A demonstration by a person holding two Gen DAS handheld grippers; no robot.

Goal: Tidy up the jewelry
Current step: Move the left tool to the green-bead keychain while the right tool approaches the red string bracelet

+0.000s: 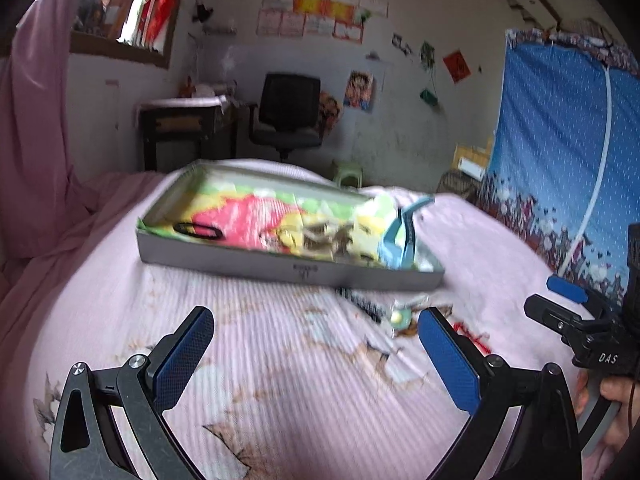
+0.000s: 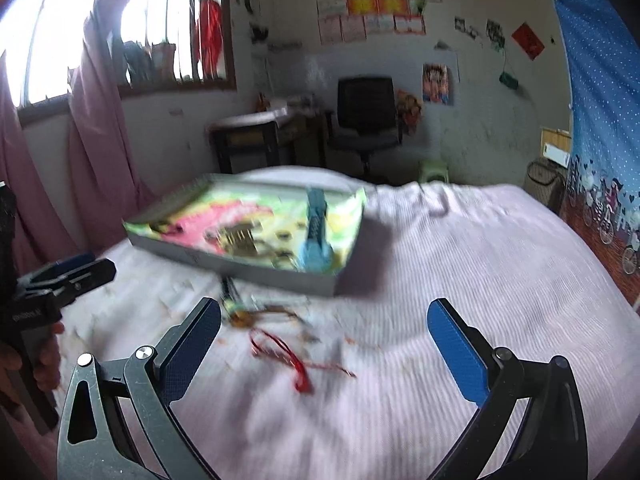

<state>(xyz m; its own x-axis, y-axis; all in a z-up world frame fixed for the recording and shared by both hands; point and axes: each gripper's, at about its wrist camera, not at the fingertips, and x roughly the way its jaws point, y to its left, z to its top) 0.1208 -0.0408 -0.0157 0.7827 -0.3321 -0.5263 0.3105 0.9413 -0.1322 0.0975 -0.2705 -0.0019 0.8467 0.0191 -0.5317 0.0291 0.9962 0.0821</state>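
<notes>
The left gripper [image 1: 316, 334] and the right gripper [image 2: 324, 328] both stood wide and empty above the pink bedspread [image 2: 460, 260], probably to be ready for a new piece. The tray [image 1: 248, 262], already holding some pieces, lay at twelve o'clock, and the loose jewelry [image 2: 256, 312] with a red cord [image 2: 288, 356] waited between, near the right gripper's left finger.

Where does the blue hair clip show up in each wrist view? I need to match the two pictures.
Left wrist view: blue hair clip stands at the right end of the grey tray, right of picture centre.
Right wrist view: the clip lies in the tray's right part, at picture centre.
Shared landmark: the black office chair at the far wall.
</notes>
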